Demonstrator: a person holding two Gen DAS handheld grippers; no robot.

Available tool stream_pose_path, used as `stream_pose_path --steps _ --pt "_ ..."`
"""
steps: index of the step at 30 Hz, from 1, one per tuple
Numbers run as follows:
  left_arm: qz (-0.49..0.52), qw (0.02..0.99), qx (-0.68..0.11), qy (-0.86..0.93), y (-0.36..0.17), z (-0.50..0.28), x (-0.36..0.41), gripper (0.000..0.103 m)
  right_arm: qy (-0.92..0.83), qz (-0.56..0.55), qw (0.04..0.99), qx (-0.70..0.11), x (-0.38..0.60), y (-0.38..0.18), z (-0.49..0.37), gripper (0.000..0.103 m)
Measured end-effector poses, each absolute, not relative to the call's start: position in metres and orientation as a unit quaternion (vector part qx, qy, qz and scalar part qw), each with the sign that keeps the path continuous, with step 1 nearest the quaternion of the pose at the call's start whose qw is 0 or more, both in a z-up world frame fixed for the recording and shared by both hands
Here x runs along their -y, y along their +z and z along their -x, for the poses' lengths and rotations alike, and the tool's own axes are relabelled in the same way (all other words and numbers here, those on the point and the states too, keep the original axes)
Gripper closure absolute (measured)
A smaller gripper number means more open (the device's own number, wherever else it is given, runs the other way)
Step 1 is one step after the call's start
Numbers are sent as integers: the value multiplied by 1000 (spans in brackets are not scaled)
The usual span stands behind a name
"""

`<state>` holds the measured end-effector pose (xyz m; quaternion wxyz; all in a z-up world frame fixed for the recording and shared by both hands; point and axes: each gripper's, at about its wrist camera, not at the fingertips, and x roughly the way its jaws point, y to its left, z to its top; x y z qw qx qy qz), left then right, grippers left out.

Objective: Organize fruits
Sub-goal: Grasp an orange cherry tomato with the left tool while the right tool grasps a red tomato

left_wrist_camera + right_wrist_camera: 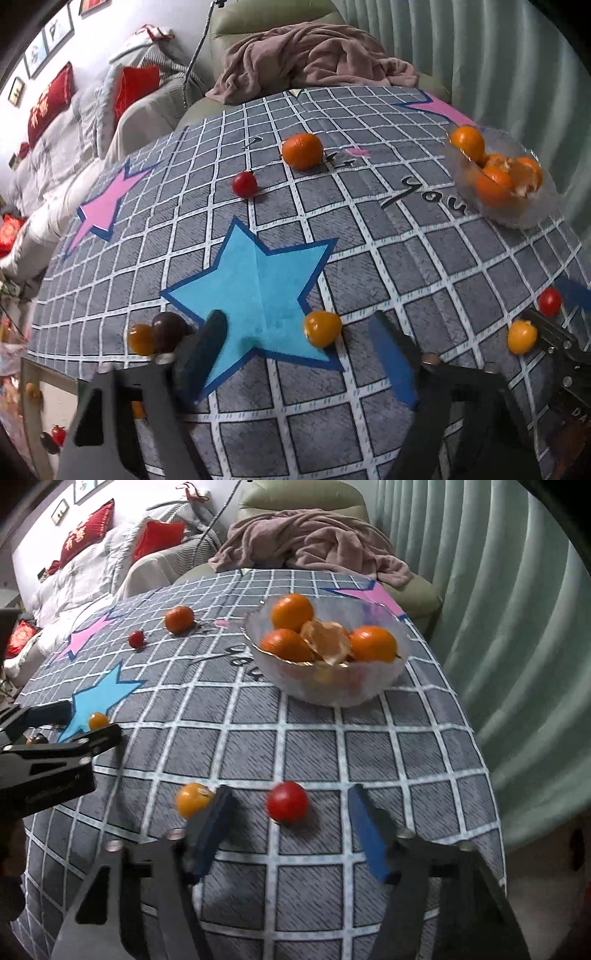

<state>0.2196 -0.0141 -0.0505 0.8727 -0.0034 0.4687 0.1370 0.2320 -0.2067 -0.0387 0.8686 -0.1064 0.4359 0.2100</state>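
We find the left tongs (295,332) spread wide and holding nothing, poised low over the round counter under its grey grid-patterned cloth (369,273). Between their blue-padded fingers (388,343), on the edge of the light blue paper star (258,280), lies a small yellow-orange cherry tomato (322,328); it sits nearer the right finger than the left. At about nine o'clock of the left finger rest another yellow tomato (140,339) and a dark purple one (168,330), touching each other.

The right tongs (291,827) are likewise wide and empty. A glossy red cherry tomato (287,801) sits between their fingers, and a yellow-orange tomato (192,799) lies just outside, touching or nearly touching the left finger.

In our judgement the step in hand is gathering the loose small fruit. We advise centring each tomato before closing, closing gently because the skins look smooth, round and liable to roll or squirt out, and keeping the right tongs' left finger from nudging the neighbouring yellow tomato.

The frosted glass bowl (369,690) stands at twelve o'clock from the right tongs, holding whole orange mandarins (371,643) and a peeled one (327,640). One mandarin (178,619) and a small red tomato (136,638) remain loose at ten o'clock, well apart from the bowl.
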Motion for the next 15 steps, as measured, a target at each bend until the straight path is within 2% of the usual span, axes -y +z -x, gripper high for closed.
stream_pose_path --steps 1,4,5,15 --pt "9 873 -469 133 -50 -220 14 43 211 106 869 -435 205 -38 -233 54" --pt "23 876 -468 110 -50 -222 16 81 218 91 869 -434 206 -37 -233 78" --pt "24 877 -469 107 -51 -222 17 82 221 84 869 -436 208 -37 -234 81" --pt "21 882 -459 100 -51 -182 24 82 253 22 856 -451 240 -39 -211 80"
